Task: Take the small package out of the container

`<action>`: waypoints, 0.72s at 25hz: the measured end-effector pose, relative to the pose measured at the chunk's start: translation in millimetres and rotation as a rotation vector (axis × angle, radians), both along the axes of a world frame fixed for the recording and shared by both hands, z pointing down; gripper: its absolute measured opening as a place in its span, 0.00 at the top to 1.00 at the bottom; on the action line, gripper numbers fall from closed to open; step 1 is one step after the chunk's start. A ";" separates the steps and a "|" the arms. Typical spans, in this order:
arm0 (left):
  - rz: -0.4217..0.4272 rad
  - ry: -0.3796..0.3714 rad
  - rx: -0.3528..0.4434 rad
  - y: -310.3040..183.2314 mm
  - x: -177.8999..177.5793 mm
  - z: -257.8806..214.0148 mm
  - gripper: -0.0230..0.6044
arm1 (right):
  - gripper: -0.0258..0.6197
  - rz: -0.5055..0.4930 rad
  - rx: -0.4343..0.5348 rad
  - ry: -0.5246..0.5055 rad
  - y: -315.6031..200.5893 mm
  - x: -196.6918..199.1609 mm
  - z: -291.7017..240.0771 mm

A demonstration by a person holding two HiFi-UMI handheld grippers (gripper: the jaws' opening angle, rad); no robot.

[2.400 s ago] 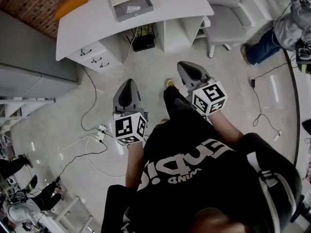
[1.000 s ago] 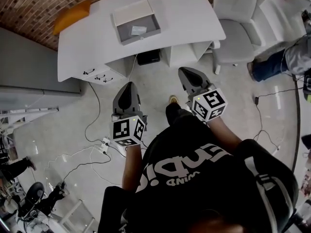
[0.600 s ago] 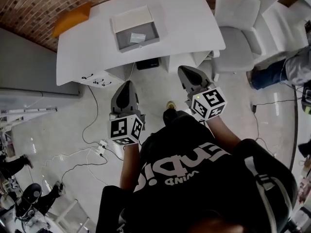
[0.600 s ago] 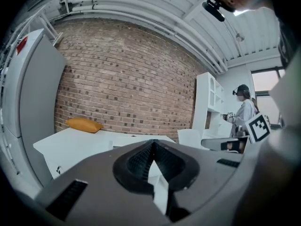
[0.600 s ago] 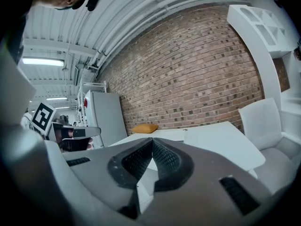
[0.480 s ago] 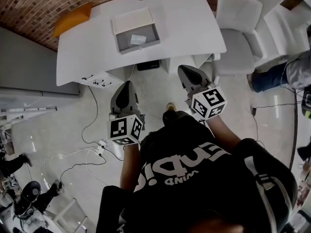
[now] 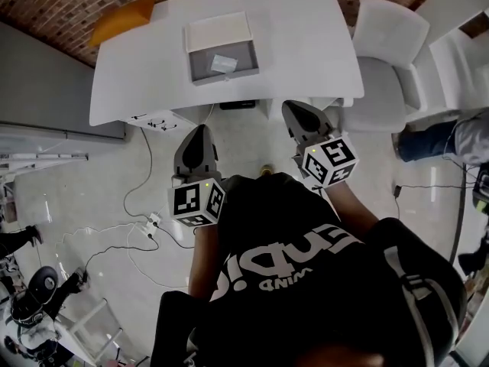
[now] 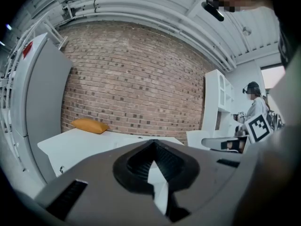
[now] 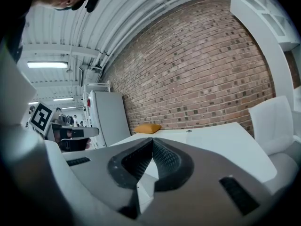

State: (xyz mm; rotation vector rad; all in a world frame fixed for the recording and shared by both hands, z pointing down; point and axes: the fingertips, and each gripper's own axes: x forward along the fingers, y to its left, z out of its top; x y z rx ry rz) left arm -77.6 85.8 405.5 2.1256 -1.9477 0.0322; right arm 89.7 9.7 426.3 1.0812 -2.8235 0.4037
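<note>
A grey open container (image 7: pixel 200 66) sits on the white desk (image 7: pixel 306 44), its pale lid (image 7: pixel 218 30) lying behind it. Inside it lies the small package (image 7: pixel 224 63), a pale flat packet. My left gripper (image 7: pixel 200 130) is held over the floor just short of the desk's front edge, its jaws shut with nothing between them. My right gripper (image 7: pixel 293 107) is level with it to the right, also shut and empty. In the left gripper view the left gripper (image 8: pixel 151 142) points over the desk towards the brick wall. The right gripper (image 9: pixel 151 141) does the same in the right gripper view.
An orange cushion (image 7: pixel 122 20) lies on the desk's far left corner. A white chair (image 7: pixel 393 75) stands to the right of the desk, and drawers (image 7: pixel 157 119) hang under its left side. Cables (image 7: pixel 141 232) trail over the floor. A person (image 7: pixel 458 136) is at the far right.
The desk and container have slid down the head view, closer to both grippers. Both grippers stay shut and level, carried forward towards the desk's front edge.
</note>
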 end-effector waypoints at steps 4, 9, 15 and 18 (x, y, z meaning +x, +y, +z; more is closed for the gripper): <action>-0.014 -0.001 -0.003 -5.1 -4.3 1.1 0.95 | 0.96 -0.007 -0.001 -0.005 -7.3 -3.0 0.3; -0.012 0.001 -0.003 -21.5 -6.9 4.4 0.95 | 0.96 -0.005 -0.008 0.000 -19.9 -4.2 5.1; 0.004 0.000 0.005 -45.7 -12.1 6.9 0.95 | 0.96 0.009 -0.001 0.001 -43.1 -8.0 7.8; 0.008 0.003 0.015 -61.0 -14.4 6.5 0.95 | 0.96 0.006 0.002 0.005 -56.1 -12.1 9.2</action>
